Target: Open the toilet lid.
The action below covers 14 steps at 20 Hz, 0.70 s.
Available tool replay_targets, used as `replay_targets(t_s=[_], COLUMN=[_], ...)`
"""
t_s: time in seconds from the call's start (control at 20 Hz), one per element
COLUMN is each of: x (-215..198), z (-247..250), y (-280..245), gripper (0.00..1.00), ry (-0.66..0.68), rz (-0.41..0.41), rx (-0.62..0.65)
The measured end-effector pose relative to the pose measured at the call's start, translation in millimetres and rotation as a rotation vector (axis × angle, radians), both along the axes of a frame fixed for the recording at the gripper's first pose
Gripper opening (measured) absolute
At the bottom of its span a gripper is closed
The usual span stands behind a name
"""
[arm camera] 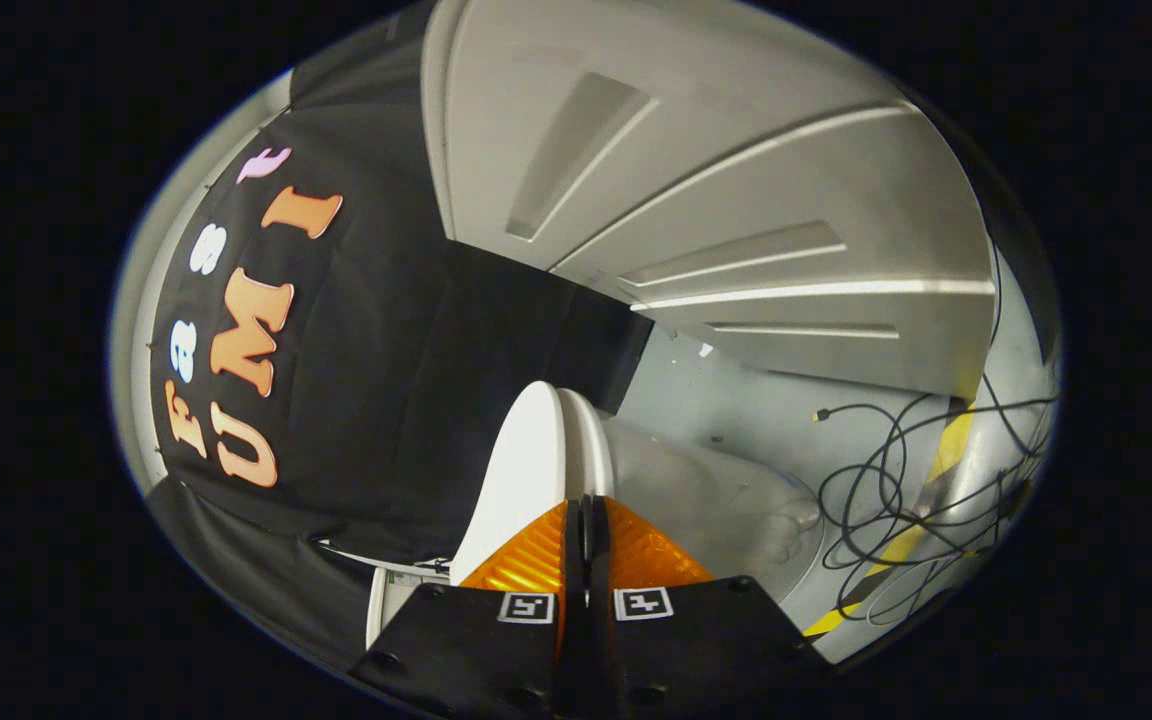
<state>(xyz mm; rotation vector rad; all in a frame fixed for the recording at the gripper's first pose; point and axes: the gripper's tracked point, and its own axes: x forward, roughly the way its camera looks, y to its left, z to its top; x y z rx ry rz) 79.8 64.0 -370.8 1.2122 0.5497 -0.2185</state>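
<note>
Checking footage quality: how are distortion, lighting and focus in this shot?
Gripper view: strong fisheye bending, the door panels curve; bright glare strips on the door; the toilet lid is sharp, evenly lit; the tongs look closed, edge-on at the lid; cables stay crisp.

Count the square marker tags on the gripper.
2: one marker tag on the base of one finger, the other marker tag beside it on the second finger. The gripper is shut on the toilet lid's edge.

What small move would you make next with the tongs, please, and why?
Probably swing the lid a little further toward the black cloth. The tongs look closed at its edge, and it stands apart from the seat beside it.
</note>
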Motion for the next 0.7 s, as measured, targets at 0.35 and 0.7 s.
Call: replay_targets(t_s=[0.35,0.7], x=[16,60], z=[45,113], y=[4,4], gripper=[0.08,0.08], ry=[-0.050,-0.177], rz=[0.079,0.050], rx=[-0.194,-0.422])
